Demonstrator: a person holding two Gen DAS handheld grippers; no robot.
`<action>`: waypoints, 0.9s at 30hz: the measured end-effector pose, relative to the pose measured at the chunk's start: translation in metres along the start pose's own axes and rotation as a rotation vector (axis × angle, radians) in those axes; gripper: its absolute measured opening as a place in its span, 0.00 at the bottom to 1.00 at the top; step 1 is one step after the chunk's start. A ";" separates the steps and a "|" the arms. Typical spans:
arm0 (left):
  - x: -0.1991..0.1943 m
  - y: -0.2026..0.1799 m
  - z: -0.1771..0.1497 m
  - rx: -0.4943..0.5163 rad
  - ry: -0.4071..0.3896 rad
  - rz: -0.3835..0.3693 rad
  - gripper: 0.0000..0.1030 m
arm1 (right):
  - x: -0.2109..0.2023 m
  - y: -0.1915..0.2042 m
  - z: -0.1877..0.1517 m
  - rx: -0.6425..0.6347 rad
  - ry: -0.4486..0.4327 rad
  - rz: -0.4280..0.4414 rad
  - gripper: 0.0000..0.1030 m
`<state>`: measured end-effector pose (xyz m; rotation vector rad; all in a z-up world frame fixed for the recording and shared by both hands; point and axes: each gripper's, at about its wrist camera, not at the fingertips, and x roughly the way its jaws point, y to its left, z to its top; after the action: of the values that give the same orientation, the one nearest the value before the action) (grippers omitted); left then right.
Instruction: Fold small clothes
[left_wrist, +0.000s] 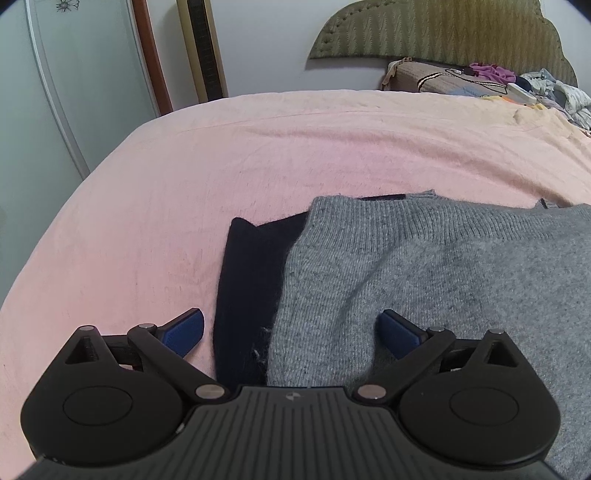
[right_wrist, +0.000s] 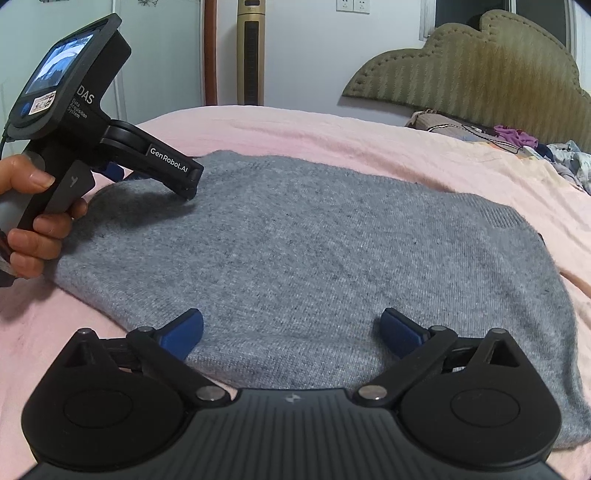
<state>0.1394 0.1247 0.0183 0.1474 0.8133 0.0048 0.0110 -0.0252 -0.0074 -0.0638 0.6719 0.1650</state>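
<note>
Between spread right tongs (right_wrist: 291, 332), grey sweater (right_wrist: 314, 251)

- The left gripper (left_wrist: 292, 330) is pointed downward at a slant, its blue-padded fingers (left_wrist: 184, 330) spread wide with nothing clamped between them.
- The right gripper (right_wrist: 291, 332) is likewise tilted down, jaws fully apart and unloaded.
- The left gripper's pistol handle is wrapped by the left hand (right_wrist: 31, 221), seen at the left edge of the right wrist view.

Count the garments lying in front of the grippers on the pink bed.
2. A grey sweater lies flat across the pink bed. A dark garment peeks out from under its left edge. More may be hidden beneath the sweater.
</note>
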 end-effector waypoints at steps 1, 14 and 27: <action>0.000 0.000 0.000 0.001 -0.001 0.002 0.99 | 0.000 0.000 0.000 0.000 0.000 0.001 1.00; -0.013 0.027 0.012 -0.037 -0.040 -0.051 1.00 | -0.010 0.004 0.006 -0.005 -0.010 0.006 1.00; 0.038 0.093 0.027 -0.270 0.183 -0.469 1.00 | -0.016 0.118 -0.018 -0.536 -0.142 -0.073 0.99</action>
<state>0.1897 0.2155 0.0214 -0.3050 1.0056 -0.3163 -0.0327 0.0872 -0.0123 -0.5854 0.4687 0.2738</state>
